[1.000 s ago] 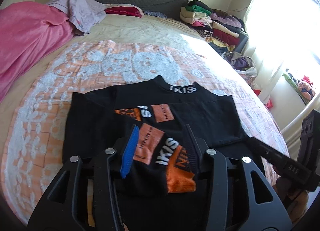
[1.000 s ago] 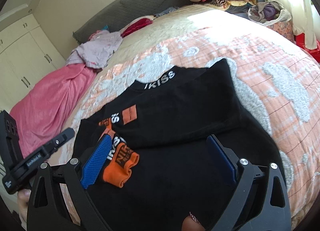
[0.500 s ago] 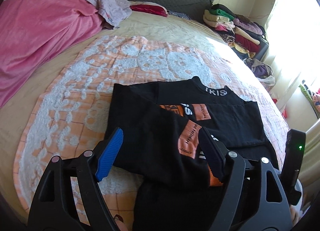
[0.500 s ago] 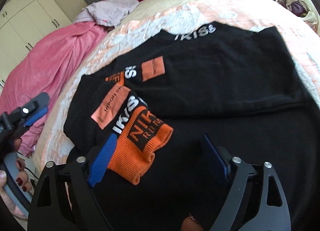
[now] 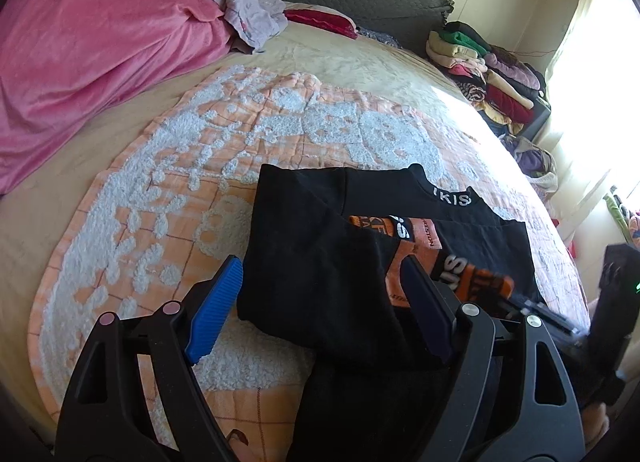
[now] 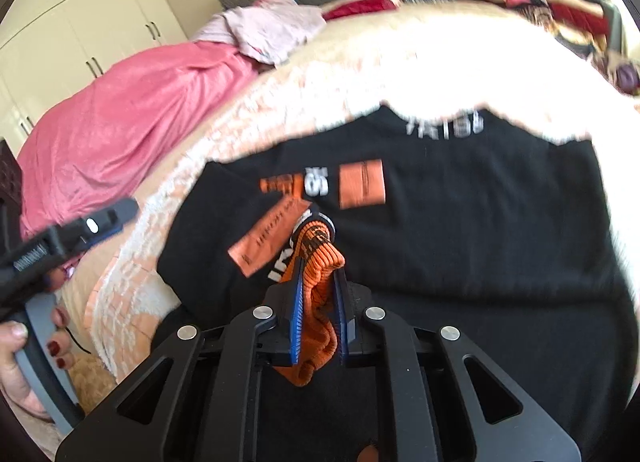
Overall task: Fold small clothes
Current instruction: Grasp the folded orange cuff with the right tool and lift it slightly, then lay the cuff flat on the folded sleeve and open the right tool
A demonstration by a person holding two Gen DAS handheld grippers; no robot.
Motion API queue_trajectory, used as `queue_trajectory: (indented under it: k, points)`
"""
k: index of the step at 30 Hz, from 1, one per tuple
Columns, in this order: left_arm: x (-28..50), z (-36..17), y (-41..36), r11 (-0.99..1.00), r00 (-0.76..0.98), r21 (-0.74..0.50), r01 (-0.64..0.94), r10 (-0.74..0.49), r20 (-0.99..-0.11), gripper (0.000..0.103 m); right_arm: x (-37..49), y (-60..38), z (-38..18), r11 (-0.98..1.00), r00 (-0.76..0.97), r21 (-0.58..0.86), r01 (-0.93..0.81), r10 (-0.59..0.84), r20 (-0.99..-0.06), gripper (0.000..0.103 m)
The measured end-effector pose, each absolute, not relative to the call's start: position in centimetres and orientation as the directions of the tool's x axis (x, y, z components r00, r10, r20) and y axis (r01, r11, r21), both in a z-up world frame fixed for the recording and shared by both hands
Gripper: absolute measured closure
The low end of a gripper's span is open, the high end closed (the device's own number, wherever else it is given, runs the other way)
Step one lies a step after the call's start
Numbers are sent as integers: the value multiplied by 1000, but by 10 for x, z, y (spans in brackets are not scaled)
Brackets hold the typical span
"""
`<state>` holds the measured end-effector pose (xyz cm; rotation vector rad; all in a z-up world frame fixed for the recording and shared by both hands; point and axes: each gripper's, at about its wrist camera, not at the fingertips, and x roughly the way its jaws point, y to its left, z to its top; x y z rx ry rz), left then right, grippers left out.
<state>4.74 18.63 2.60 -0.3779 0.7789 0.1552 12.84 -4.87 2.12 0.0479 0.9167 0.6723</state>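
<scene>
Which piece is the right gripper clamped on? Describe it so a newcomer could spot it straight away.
Find the peach and white blanket on the bed, then the black top spread on it. At the end of its folded-in sleeve is the orange ribbed cuff, pinched between the blue pads of the right gripper. It is the only ribbed orange piece; the nearby orange patches are flat prints.

Both grippers, the left gripper and the right gripper, were black frames with silver screws. Ribbed blue pads lined them. The hand wore dark red nail polish.
</scene>
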Motion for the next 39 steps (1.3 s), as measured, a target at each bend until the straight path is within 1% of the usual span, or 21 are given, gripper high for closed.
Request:
queue_trajectory:
  k: [6, 9, 14, 17, 22, 25, 39]
  points:
    - [47, 25, 188, 919, 705, -280, -277, -4, -709, 30, 153, -68, 57, 817, 504, 244, -523, 527, -684, 92]
    - [48, 25, 187, 918, 707, -286, -273, -10, -707, 30, 166, -85, 67, 843, 550, 201, -499, 487, -679, 92]
    - [52, 22, 183, 919, 701, -288, -268, -18, -713, 30, 185, -121, 75, 885, 607, 174, -431, 428, -669, 92]
    - [55, 22, 179, 923, 699, -281, -263, -19, -715, 30, 194, -146, 73, 912, 636, 160, -378, 381, -671, 93]
    - [64, 21, 170, 932, 687, -265, -247, -24, -726, 30, 202, -173, 61, 932, 643, 166, -321, 343, -684, 93]
    - [73, 19, 163, 942, 677, -245, -229, -27, -735, 30, 203, -180, 52, 939, 637, 160, -306, 327, -698, 97]
    - [129, 11, 103, 988, 636, -125, -89, -40, -770, 30, 205, -183, 29, 950, 624, 147, -275, 293, -724, 97]
